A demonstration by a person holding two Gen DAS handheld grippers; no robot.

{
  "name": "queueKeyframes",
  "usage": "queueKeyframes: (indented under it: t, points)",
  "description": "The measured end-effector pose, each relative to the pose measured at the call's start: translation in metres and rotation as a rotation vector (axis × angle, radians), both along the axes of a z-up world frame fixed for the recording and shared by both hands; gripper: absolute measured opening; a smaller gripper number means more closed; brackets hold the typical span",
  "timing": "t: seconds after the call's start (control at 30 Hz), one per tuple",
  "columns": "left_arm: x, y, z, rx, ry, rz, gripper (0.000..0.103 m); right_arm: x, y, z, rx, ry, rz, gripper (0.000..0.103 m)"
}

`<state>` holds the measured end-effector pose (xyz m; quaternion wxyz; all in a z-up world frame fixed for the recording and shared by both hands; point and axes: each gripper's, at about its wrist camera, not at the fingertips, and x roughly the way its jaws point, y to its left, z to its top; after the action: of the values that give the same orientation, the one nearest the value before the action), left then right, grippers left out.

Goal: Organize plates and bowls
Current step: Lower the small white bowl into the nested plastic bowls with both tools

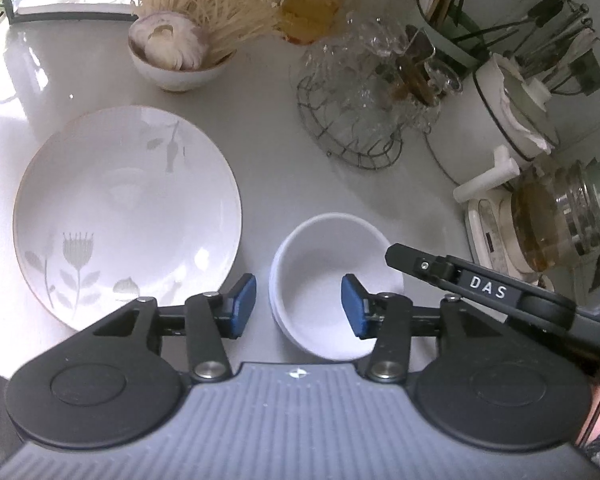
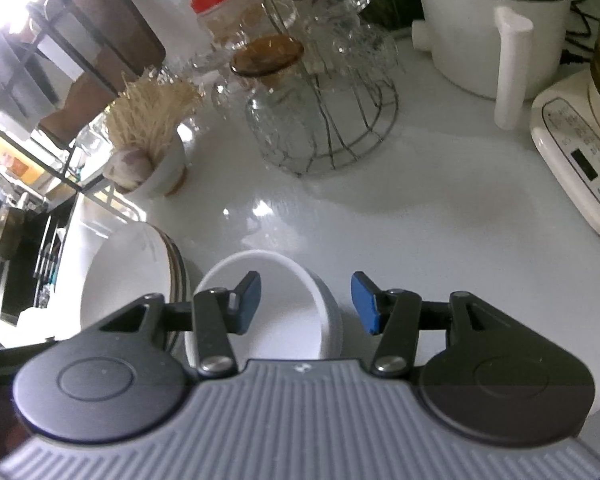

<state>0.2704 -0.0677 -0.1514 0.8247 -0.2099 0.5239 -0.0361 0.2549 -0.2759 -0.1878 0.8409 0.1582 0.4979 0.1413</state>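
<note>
Both jaws are parted, nothing clamped: the left gripper (image 1: 298, 306) and right gripper (image 2: 305, 304) straddle opposite rims of the white bowl (image 1: 332, 280) at lower centre, presumably for a two-sided lift beside the floral plate (image 1: 128, 212).

On the tabletop (image 1: 268, 152) I see the big plate (image 1: 128, 216) at the left and the small bowl (image 1: 332, 284) just beside it at the right, apart from it. My left claw (image 1: 298, 304) hangs over the near left rim of this bowl. Behind the plate stands a bowl with garlic (image 1: 176, 56). Behind the small bowl is a wire basket (image 1: 352, 120) with glasses in it, and a pot (image 1: 500, 120) stands right of the basket.
</note>
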Motion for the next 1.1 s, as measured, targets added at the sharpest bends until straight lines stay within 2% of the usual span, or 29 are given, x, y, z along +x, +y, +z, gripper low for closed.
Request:
queueKeyframes:
  t: [0.43,0.63,0.77,0.9,1.1]
  points:
    - [-0.012,-0.004,-0.027,-0.004,0.050,0.022,0.054,-0.006,0.006,-0.037,0.046,0.107,0.009,0.052]
    - [-0.016,-0.008,-0.034,-0.015,0.056,0.025,0.054,-0.010,0.007,-0.044,0.065,0.129,-0.007,0.040]
    - [-0.017,-0.009,-0.041,-0.044,0.052,0.023,0.054,-0.011,0.000,-0.051,0.090,0.158,-0.045,0.023]
    - [-0.017,-0.013,-0.044,-0.058,0.033,0.015,0.054,-0.015,-0.007,-0.051,0.108,0.159,-0.067,0.021]
    - [-0.008,-0.020,-0.052,-0.035,0.036,-0.010,0.054,-0.023,-0.015,-0.051,0.120,0.162,-0.094,0.018]
